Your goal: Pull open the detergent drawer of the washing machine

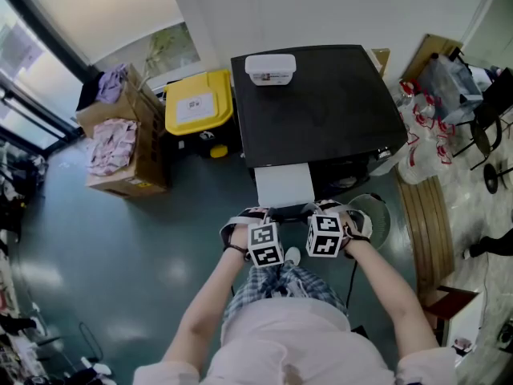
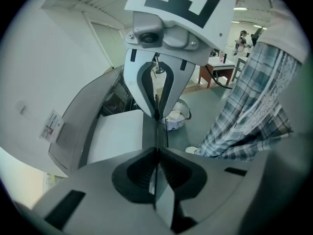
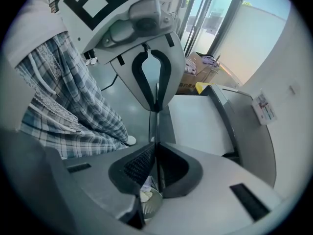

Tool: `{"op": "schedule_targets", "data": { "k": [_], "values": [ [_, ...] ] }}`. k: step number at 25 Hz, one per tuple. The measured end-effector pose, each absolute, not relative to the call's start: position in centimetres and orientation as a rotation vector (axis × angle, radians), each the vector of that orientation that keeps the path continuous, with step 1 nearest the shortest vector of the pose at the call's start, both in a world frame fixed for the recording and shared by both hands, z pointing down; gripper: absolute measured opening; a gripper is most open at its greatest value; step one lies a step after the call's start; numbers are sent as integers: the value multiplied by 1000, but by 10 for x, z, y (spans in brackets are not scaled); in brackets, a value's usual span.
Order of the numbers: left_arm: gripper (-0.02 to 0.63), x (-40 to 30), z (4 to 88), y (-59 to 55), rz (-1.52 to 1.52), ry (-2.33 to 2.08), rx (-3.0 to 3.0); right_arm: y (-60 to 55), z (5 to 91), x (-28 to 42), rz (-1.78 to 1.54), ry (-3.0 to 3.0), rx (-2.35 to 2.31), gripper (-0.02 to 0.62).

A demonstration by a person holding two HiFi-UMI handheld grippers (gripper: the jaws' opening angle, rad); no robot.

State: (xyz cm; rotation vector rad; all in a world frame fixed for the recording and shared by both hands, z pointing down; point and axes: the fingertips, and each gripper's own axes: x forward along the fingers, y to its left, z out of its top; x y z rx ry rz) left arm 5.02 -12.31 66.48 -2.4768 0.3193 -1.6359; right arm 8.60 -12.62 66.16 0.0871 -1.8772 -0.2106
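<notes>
In the head view, the drawer (image 1: pixel 282 184) stood out from the washing machine's (image 1: pixel 321 103) front edge, with the left gripper (image 1: pixel 258 215) and right gripper (image 1: pixel 321 209) at its front lip. The left gripper view showed the jaws clamped on that thin lip, and the right gripper view showed the same there. Pulling well probably meant firm pinches and a straight, level, even draw.

The person wears a pale short-sleeved top (image 1: pixel 284 347) and blue-grey checked trousers (image 1: pixel 276 285), with a white shoe (image 1: pixel 292 256) showing below them. A dark strap (image 1: pixel 233 249) circles the left wrist. The left tool (image 2: pixel 157 150) and the right tool (image 3: pixel 155 144) look alike: a smooth light-grey shell with rectangular slots, and black ribbed pads set in a dark hollow. Each carries a white cube printed with black square markers, the left cube (image 1: pixel 265 245) and the right cube (image 1: pixel 325 236). Below the cube sits a small round lens (image 2: pixel 149 38) in a grey housing. A thin dark cable (image 1: pixel 353 273) hangs by the right forearm.
</notes>
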Motion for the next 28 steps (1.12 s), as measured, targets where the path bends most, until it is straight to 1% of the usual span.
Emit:
{"op": "schedule_targets", "data": {
  "k": [28],
  "values": [
    [51,55,667,-69,-1617,158,-2570,-74,666,92,-113,-1887,-8,44]
  ]
}}
